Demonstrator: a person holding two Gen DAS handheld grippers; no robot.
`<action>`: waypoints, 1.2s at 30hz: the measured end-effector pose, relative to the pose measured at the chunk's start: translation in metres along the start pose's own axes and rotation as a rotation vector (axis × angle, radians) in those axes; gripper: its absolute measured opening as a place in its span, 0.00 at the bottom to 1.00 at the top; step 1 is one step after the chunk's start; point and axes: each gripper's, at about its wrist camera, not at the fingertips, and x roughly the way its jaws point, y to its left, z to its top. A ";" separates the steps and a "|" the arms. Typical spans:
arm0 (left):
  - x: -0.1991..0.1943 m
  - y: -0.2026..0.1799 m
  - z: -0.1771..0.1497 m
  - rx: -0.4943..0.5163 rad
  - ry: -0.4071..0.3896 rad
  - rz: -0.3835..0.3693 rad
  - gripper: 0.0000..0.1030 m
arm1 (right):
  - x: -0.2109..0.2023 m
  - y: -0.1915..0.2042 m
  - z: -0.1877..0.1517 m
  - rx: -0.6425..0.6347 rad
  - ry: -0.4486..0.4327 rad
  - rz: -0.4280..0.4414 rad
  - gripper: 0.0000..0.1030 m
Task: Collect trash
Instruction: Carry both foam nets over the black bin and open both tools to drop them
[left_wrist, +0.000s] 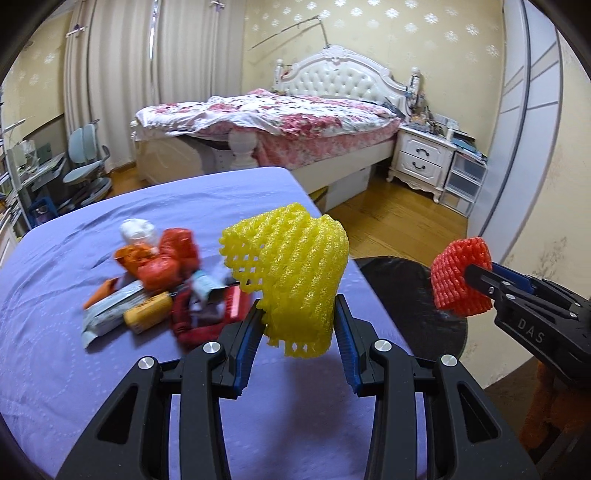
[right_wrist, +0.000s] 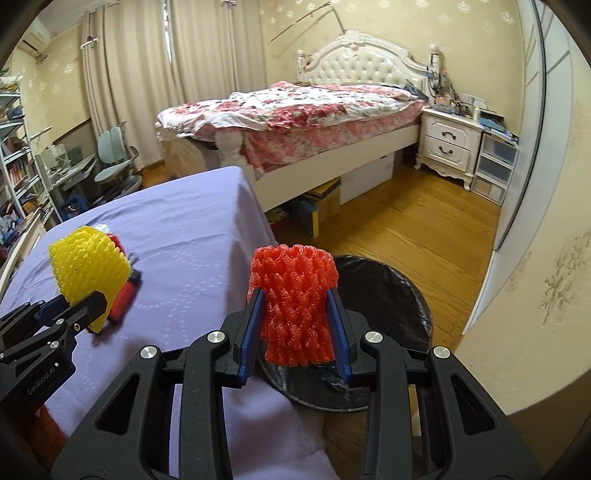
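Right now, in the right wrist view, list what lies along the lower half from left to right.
Left gripper → yellow net → purple table → red net in the right gripper → black bin → wood floor.

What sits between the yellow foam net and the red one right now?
Only bare purple tablecloth and its edge lie between the yellow foam net and the red foam net, seen in the right wrist view.
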 end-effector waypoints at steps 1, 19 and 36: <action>0.004 -0.006 0.002 0.011 0.003 -0.004 0.39 | 0.002 -0.004 -0.001 0.007 0.003 -0.006 0.32; 0.061 -0.074 0.018 0.124 0.064 -0.026 0.39 | 0.039 -0.062 0.004 0.073 0.050 -0.046 0.32; 0.079 -0.089 0.026 0.146 0.066 0.009 0.75 | 0.056 -0.083 0.006 0.123 0.056 -0.063 0.57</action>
